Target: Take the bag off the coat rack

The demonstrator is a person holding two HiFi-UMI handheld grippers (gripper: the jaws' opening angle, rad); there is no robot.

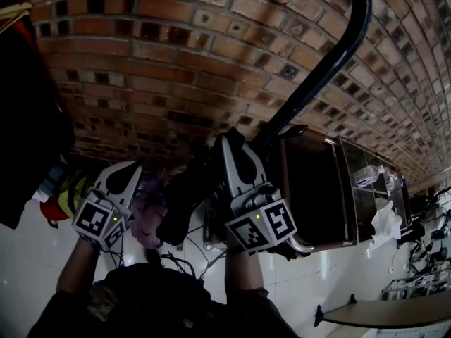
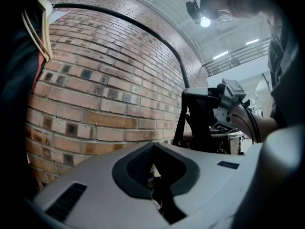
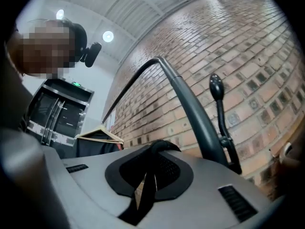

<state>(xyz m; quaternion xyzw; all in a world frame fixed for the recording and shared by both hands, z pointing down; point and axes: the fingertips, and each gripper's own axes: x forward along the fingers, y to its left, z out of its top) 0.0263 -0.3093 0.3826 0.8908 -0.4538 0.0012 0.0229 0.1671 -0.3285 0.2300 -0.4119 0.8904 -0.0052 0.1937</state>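
Right gripper (image 3: pixel 155 151) is clenched on the bag's black strap (image 3: pixel 145 197) beside the coat rack (image 3: pixel 190 109), left gripper (image 2: pixel 153 151) apparently pinching dark strap too, while the soft, limp, probably light bag (image 1: pixel 184 196) sags between them, best lifted by that strap

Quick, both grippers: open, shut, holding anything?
Left gripper: shut, nothing clearly held.
Right gripper: shut on the black bag strap.

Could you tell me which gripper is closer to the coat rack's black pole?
The right gripper, shut on the bag's strap right beside the pole; the left gripper hangs farther left.
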